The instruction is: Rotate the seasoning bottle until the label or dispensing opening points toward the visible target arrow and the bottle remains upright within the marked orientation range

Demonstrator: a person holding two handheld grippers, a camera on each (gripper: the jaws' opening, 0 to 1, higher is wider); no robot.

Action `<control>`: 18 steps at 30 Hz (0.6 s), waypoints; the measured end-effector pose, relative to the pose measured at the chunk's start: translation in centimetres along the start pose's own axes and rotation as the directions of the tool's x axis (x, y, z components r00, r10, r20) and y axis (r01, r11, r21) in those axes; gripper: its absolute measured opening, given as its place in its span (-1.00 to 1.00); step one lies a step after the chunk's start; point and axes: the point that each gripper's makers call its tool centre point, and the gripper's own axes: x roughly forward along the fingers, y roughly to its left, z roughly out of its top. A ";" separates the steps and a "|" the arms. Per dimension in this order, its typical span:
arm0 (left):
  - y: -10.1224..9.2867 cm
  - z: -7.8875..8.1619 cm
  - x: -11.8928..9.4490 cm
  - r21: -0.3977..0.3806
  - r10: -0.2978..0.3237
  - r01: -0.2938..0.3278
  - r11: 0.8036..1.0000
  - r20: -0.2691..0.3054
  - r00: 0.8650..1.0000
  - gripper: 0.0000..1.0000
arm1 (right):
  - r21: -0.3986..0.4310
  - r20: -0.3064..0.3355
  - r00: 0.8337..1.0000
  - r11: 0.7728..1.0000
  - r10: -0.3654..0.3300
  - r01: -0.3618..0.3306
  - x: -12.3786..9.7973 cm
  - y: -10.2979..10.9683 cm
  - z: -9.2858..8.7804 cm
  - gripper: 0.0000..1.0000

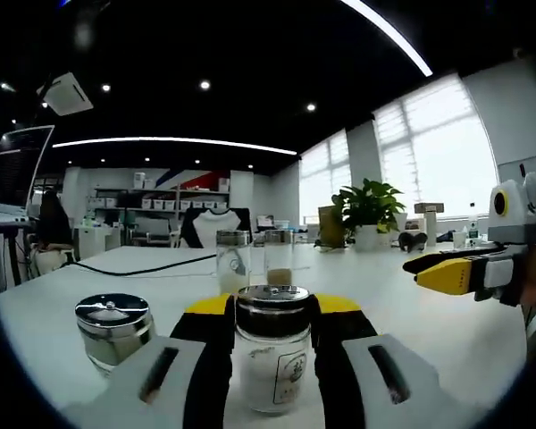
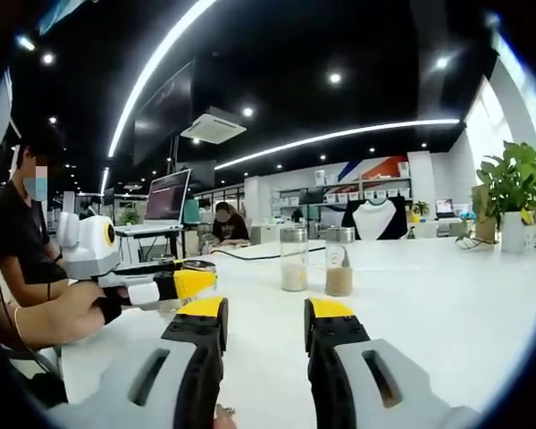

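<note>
The seasoning bottle (image 1: pixel 272 357) is clear glass with a silver lid, white powder and a small label that faces the left gripper view. It stands upright on the white table (image 1: pixel 402 313). My left gripper (image 1: pixel 272 308) is shut on it, one black jaw with a yellow tip pressing each side. In the right gripper view the left gripper (image 2: pixel 180 284) comes in from the left, with the bottle's lid (image 2: pixel 196 265) just above its yellow tip. My right gripper (image 2: pixel 266 313) stands open over bare table with nothing between its jaws. It also reaches in at the right of the left gripper view as the right gripper (image 1: pixel 439 268).
A squat jar with a metal lid (image 1: pixel 114 329) stands close to the left of the held bottle. Two tall shakers (image 2: pixel 293 259) (image 2: pixel 339 261) stand farther back on the table. A black cable (image 1: pixel 143 266), a potted plant (image 1: pixel 368 210) and a seated person (image 2: pixel 22 241) are around the table.
</note>
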 end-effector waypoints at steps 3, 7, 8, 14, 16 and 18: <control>0.3 -0.1 -0.1 -0.001 0.005 -0.005 1.000 0.000 1.000 -0.31 | 0.001 -0.002 1.000 1.000 0.002 -0.002 0.1 0.0 -0.1 -0.36; 0.7 -0.2 -0.4 -0.019 0.013 -0.013 1.000 -0.003 1.000 -0.30 | 0.004 -0.005 1.000 1.000 0.006 -0.006 0.1 0.0 -0.3 -0.36; 0.7 -0.2 -0.4 -0.019 0.013 -0.013 1.000 -0.003 1.000 -0.30 | 0.005 -0.005 1.000 1.000 0.006 -0.006 0.1 0.0 -0.3 -0.36; 1.0 -0.1 -0.8 -0.008 0.018 -0.018 1.000 -0.007 1.000 -0.30 | 0.007 -0.007 1.000 1.000 0.003 -0.003 0.0 -0.1 -0.4 -0.36; 1.2 0.0 -0.8 -0.011 0.022 -0.022 1.000 -0.008 1.000 -0.30 | 0.008 -0.007 1.000 1.000 0.002 -0.002 0.0 -0.1 -0.4 -0.36; 1.3 0.0 -0.9 -0.010 0.024 -0.024 1.000 -0.008 1.000 -0.30 | 0.010 -0.008 1.000 1.000 -0.001 0.001 -0.1 -0.2 -0.4 -0.36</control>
